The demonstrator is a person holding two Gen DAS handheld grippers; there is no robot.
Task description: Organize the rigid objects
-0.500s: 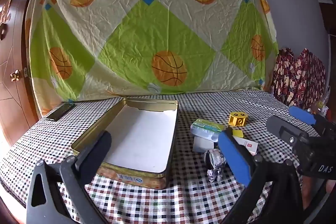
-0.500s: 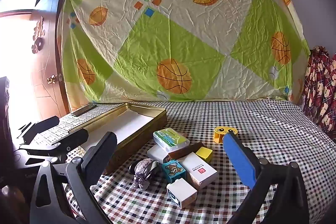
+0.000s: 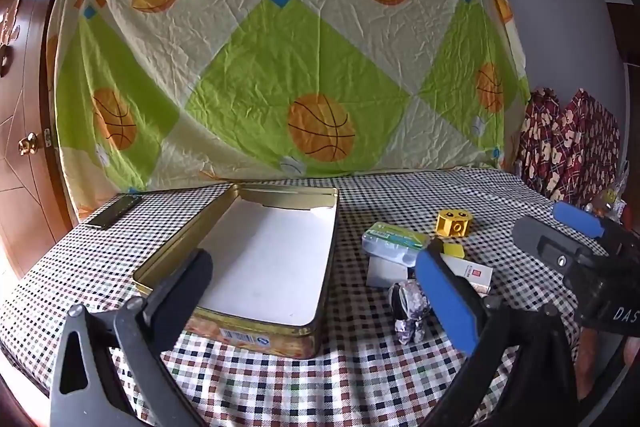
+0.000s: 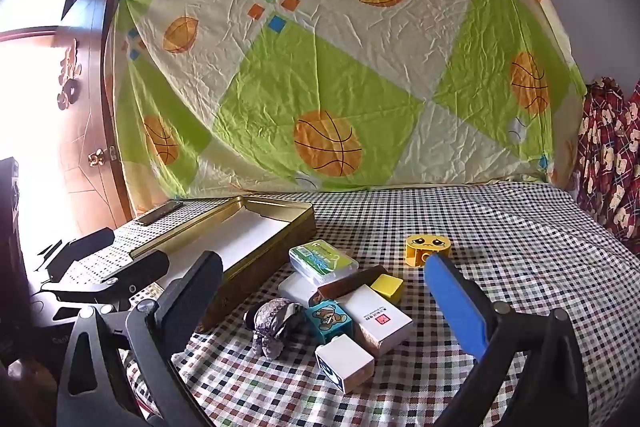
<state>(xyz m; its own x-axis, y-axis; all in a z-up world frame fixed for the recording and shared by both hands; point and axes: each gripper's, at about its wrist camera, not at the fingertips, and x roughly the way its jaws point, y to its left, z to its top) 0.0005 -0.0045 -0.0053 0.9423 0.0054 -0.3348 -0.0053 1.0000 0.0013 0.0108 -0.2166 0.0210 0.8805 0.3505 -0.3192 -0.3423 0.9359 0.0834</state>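
Note:
An open gold tin [image 3: 326, 267] [image 4: 280, 223] with a white floor lies on the left of the checked table. To its right is a cluster: a clear case with a green label [image 3: 394, 241] [image 4: 322, 261], a yellow face block [image 3: 454, 223] [image 4: 427, 249], a white box with a red stamp [image 3: 468, 273] [image 4: 380, 319], a blue bear cube [image 4: 328, 321], a white cube [image 4: 344, 361] and a grey crinkled lump [image 3: 410, 307] [image 4: 274, 323]. My left gripper [image 3: 312, 263] hangs open before the tin, holding nothing. My right gripper [image 4: 322, 263] hangs open before the cluster, also holding nothing.
A dark flat bar [image 3: 114, 211] lies at the table's back left corner. A wooden door [image 3: 24, 147] stands at the left. A ball-patterned sheet [image 3: 280, 67] covers the wall behind. Red patterned cloth [image 3: 568, 143] hangs at the right edge.

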